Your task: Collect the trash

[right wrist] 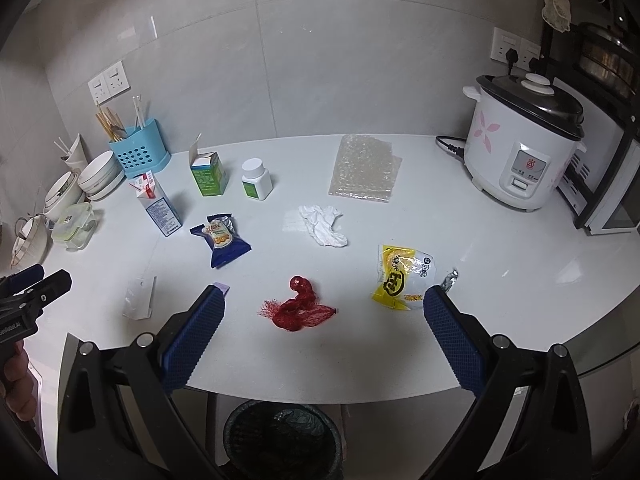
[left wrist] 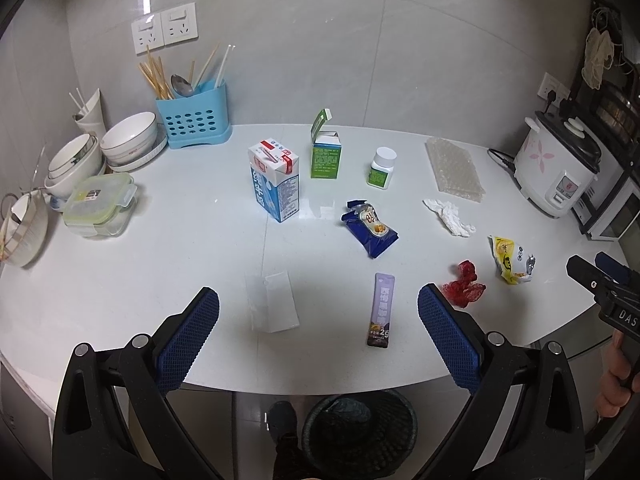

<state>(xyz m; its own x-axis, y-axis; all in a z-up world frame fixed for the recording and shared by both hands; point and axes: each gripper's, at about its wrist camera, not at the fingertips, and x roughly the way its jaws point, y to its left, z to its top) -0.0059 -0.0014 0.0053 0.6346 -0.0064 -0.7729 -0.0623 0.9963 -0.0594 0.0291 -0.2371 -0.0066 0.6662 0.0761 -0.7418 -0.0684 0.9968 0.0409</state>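
1. While both are held over the counter edge, the left gripper (left wrist: 319, 312) and right gripper (right wrist: 324, 312) are spread wide, empty.
2. Red netting (right wrist: 298, 310) is seen between the right fingers; the bin (right wrist: 280, 436) stands below.

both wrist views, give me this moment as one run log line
left claw: open, empty | right claw: open, empty, over red net | trash on counter: uncollected | bin: below counter edge

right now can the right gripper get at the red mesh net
Probably yes. The right gripper is open and empty, and the red mesh net lies alone on the counter ahead between its fingers, nothing covering it.
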